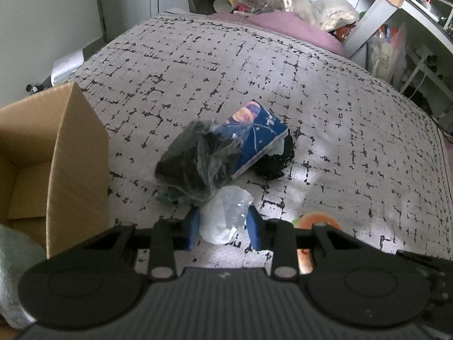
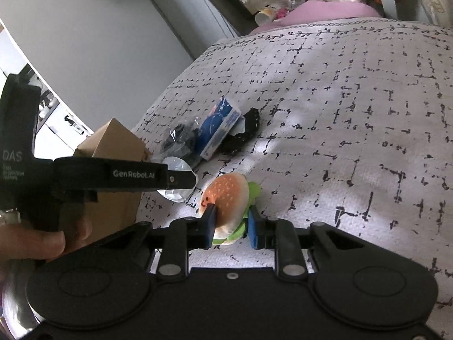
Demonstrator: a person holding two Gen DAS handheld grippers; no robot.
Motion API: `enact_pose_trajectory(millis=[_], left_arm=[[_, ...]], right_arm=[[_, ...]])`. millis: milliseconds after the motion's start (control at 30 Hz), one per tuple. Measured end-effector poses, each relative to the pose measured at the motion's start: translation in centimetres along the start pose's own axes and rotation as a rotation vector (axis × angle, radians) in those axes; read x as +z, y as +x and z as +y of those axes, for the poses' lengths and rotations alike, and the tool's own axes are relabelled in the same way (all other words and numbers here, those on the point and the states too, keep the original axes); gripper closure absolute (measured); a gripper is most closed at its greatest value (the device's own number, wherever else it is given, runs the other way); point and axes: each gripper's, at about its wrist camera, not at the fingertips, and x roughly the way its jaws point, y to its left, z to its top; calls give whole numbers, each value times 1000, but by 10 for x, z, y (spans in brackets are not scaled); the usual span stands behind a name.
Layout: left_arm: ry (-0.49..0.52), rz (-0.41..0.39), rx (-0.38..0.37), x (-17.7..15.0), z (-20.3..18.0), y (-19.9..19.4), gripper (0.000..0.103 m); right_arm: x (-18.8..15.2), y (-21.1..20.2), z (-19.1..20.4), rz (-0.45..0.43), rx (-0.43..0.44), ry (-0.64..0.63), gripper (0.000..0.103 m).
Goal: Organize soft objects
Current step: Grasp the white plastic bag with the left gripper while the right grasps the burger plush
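Between the right gripper (image 2: 230,228) pads sits the plush burger (image 2: 226,206), pinched on the bedspread (image 2: 354,113); the left gripper (image 1: 223,231) closes on a clear plastic bag (image 1: 226,215) dead ahead, with the cardboard box (image 1: 56,153) just to its left; its arm reads "GenRobot.AI" and "DAS"
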Motion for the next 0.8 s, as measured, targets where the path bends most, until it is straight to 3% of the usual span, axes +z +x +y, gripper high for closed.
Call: enact_pose_trajectory(millis=[367, 800], left_arm=[[-6, -79, -21, -6, -10, -49, 70], [-105, -143, -63, -13, 8, -105, 70]], right_arm=[[6, -21, 9, -43, -31, -2, 82], [18, -52, 30, -99, -64, -28, 82]])
